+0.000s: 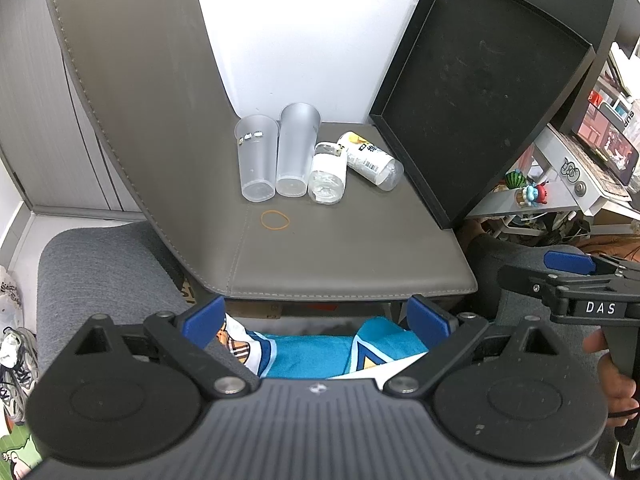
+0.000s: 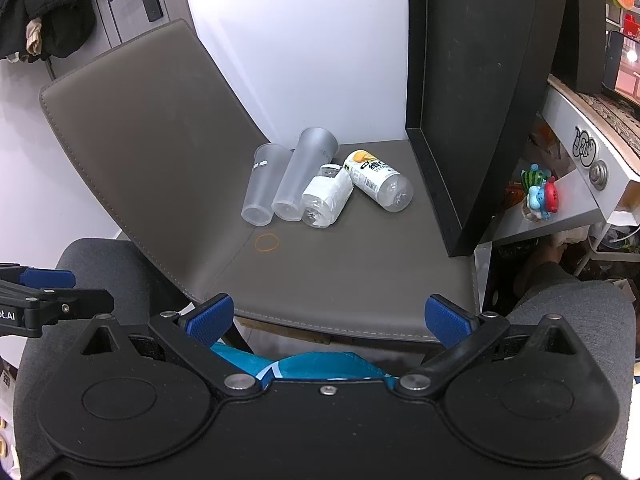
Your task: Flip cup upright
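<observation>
**poster1:** Cups first. Two frosted plastic ones lie on their sides on the grey chair seat, bases toward the cameras, mouths toward the wall. The shorter cup sits at 9 o'clock of the taller cup, and they touch along their sides. Neither is upright yet.

**poster2:** And the rest of the pile? A white-wrapped bottle leans against the taller cup at its 3 o'clock, then a labelled clear bottle lies further out the same way. An orange rubber band lies flat at 6 o'clock of the cups. A black tray leans at the seat's 3 o'clock edge.

**poster1:** Grippers? The left gripper has its blue pads spread wide, holding nothing, well short of the cups. The right gripper is the same: wide apart and empty, near the seat's front edge.
</observation>
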Motion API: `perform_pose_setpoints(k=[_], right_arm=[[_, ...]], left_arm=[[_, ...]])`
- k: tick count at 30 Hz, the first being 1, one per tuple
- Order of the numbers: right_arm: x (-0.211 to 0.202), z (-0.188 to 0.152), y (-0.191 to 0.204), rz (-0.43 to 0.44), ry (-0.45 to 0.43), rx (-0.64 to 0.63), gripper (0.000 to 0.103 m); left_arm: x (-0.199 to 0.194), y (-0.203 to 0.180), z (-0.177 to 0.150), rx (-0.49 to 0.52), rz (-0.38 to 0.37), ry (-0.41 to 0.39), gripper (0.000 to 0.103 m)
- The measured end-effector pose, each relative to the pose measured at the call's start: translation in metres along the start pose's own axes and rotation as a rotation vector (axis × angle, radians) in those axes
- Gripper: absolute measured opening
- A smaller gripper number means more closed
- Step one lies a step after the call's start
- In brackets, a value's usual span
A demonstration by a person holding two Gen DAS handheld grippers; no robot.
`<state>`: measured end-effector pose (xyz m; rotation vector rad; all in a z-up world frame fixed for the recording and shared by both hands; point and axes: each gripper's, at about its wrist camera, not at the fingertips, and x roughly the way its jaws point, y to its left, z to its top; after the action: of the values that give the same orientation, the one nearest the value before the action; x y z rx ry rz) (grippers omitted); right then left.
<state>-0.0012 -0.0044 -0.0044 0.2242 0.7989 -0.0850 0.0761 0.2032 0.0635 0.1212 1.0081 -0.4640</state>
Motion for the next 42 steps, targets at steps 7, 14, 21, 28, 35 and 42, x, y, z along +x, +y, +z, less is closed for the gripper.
perform_pose_setpoints(k=[7,14,21,28,35,42], right_arm=[[0.0002,0.0004,0.0,0.001,0.004,-0.002,0.103],[0.0006,0.0003,-0.0001,0.001,0.005,0.002,0.103],[-0.0007,-0.0006,-0.0009,0.006,0.008,0.008,0.103],[-0.001,-0.0007,-0.002,0.007,0.006,0.007,0.103],[-0.001,0.0014,-0.0039,0.007,0.008,0.011,0.103],[-0.0012,0.001,-0.0044,0.01,0.005,0.014,0.103]], left_arm=[[0.0005,-0.0001,-0.0004,0.0,-0.001,0.001,0.097],[-0.0006,-0.0005,0.0005,0.001,0.005,-0.003,0.097],[-0.0004,0.0004,0.0002,0.002,0.006,-0.004,0.097],[-0.0009,-0.0008,0.0005,0.005,0.005,-0.005,0.097],[-0.001,-0.0012,0.0007,0.006,0.007,-0.004,0.097],[0.0,-0.0018,0.0005,0.011,0.009,-0.001,0.097]])
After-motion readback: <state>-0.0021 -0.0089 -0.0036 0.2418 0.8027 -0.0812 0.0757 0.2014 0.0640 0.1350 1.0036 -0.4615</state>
